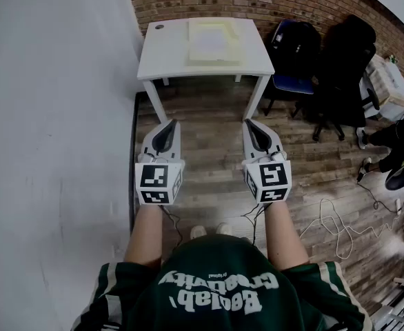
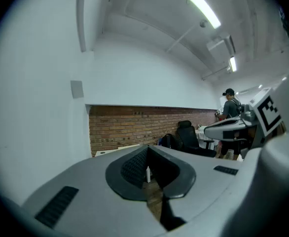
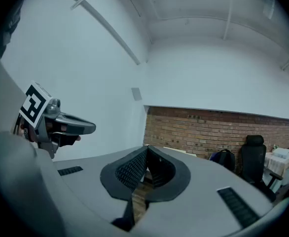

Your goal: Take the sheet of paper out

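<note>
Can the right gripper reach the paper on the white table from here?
Probably not yet: the right gripper, shut, hangs over the floor short of the white table, and the paper lies further back. Nothing blocks the way; stepping forward should do.

My two claws hang level over the wooden floor point(image 1: 212, 150), well short of the white worktop point(image 1: 166, 50).
My left claw point(image 1: 172, 123) and right claw point(image 1: 249, 123) sit side by side, jaws together and empty. Ahead, the sheet of paper point(image 1: 210, 41) lies on a cream tray point(image 1: 238, 50) on the worktop.
</note>
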A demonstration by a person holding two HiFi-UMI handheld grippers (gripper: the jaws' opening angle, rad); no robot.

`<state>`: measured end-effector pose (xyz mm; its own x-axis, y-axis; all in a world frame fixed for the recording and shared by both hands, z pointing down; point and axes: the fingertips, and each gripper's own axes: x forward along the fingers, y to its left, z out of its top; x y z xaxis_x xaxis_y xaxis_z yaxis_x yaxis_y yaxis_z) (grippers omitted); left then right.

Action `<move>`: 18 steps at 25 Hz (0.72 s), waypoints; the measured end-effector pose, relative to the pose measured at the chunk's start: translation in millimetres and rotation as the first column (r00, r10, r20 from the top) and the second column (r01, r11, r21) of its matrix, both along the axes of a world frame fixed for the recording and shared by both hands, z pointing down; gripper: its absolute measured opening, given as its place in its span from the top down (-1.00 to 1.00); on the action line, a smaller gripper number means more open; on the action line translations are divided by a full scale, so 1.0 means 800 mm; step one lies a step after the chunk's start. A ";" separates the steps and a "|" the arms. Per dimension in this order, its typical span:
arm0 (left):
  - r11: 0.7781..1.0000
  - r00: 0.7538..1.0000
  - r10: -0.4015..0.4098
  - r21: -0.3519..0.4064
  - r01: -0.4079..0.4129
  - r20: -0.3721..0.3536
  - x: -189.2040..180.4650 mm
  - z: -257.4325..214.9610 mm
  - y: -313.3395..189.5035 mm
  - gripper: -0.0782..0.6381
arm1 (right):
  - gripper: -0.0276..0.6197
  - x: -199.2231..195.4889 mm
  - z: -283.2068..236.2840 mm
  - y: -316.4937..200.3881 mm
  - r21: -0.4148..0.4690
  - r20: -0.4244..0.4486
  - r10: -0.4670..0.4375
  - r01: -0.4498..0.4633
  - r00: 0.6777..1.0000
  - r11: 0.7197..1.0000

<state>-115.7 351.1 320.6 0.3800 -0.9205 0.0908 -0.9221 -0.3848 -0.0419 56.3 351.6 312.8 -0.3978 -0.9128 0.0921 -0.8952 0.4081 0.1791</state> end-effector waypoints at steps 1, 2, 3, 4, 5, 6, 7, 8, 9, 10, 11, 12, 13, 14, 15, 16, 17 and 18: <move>1.000 1.000 0.000 0.001 0.000 0.001 -0.001 0.000 0.000 0.78 | 0.94 -0.001 0.000 0.000 0.001 0.000 0.000 0.000 1.000 1.000; 1.000 1.000 0.000 0.002 0.000 0.002 -0.002 0.000 -0.001 0.78 | 0.94 -0.003 0.000 -0.001 0.002 0.000 0.001 -0.001 1.000 1.000; 1.000 1.000 0.001 0.003 -0.001 0.002 -0.003 0.001 -0.001 0.78 | 0.94 -0.004 0.000 -0.001 0.003 -0.001 0.001 -0.001 1.000 1.000; 1.000 1.000 0.001 0.004 -0.001 0.003 -0.004 0.001 -0.001 0.78 | 0.94 -0.006 -0.001 -0.001 0.005 -0.003 0.001 -0.001 1.000 1.000; 1.000 1.000 0.000 0.004 0.000 0.002 -0.006 0.000 -0.001 0.78 | 0.94 -0.008 -0.001 -0.001 0.006 -0.005 0.000 0.000 1.000 1.000; 1.000 1.000 0.000 0.004 0.000 0.002 -0.008 0.000 -0.001 0.78 | 0.94 -0.010 -0.001 -0.001 0.009 -0.005 -0.001 0.001 1.000 1.000; 1.000 1.000 -0.001 0.003 0.001 0.002 -0.010 0.000 -0.001 0.78 | 0.94 -0.012 -0.002 0.000 0.011 -0.003 0.000 0.000 1.000 1.000; 1.000 1.000 -0.002 0.004 0.002 0.003 -0.012 -0.001 -0.001 0.78 | 0.94 -0.013 -0.002 0.000 0.014 0.002 0.002 -0.002 1.000 1.000; 1.000 1.000 -0.002 0.005 0.002 0.004 -0.014 -0.002 0.000 0.78 | 0.94 -0.014 -0.003 0.000 0.016 0.007 0.006 -0.006 1.000 1.000; 1.000 1.000 0.000 0.007 0.000 0.005 -0.015 -0.003 -0.001 0.78 | 0.93 -0.015 -0.004 0.000 0.018 0.010 0.009 -0.009 1.000 1.000; 1.000 1.000 0.003 0.010 -0.003 0.005 -0.016 -0.005 -0.001 0.78 | 0.93 -0.016 -0.005 0.000 0.020 0.011 0.010 -0.010 1.000 1.000; 1.000 1.000 0.006 0.012 -0.006 0.005 -0.017 -0.006 -0.001 0.78 | 0.94 -0.018 -0.006 0.000 0.023 0.010 0.011 -0.012 1.000 1.000; 1.000 1.000 0.010 0.013 -0.010 0.006 -0.018 -0.006 -0.001 0.78 | 0.94 -0.019 -0.006 0.001 0.023 0.009 0.013 -0.013 1.000 1.000; 1.000 1.000 0.013 0.014 -0.013 0.006 -0.018 -0.006 -0.001 0.78 | 0.93 -0.020 -0.005 0.001 0.023 0.008 0.014 -0.014 1.000 1.000; 1.000 1.000 0.016 0.014 -0.017 0.006 -0.019 -0.006 -0.001 0.78 | 0.94 -0.022 -0.005 0.002 0.023 0.009 0.015 -0.015 1.000 1.000; 1.000 1.000 0.020 0.014 -0.020 0.006 -0.020 -0.006 -0.001 0.78 | 0.93 -0.023 -0.004 0.003 0.022 0.009 0.016 -0.016 1.000 1.000; 1.000 1.000 0.023 0.015 -0.023 0.006 -0.020 -0.006 -0.001 0.78 | 0.93 -0.024 -0.003 0.004 0.022 0.009 0.018 -0.018 1.000 1.000; 0.999 1.000 0.027 0.017 -0.027 0.006 -0.022 -0.006 0.000 0.78 | 0.94 -0.026 -0.003 0.005 0.024 0.009 0.020 -0.020 1.000 1.000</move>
<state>-133.1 350.8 315.6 0.4044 -0.9113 0.0775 -0.9110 -0.4088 -0.0538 35.5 355.8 310.6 -0.3798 -0.9226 0.0669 -0.9048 0.3856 0.1806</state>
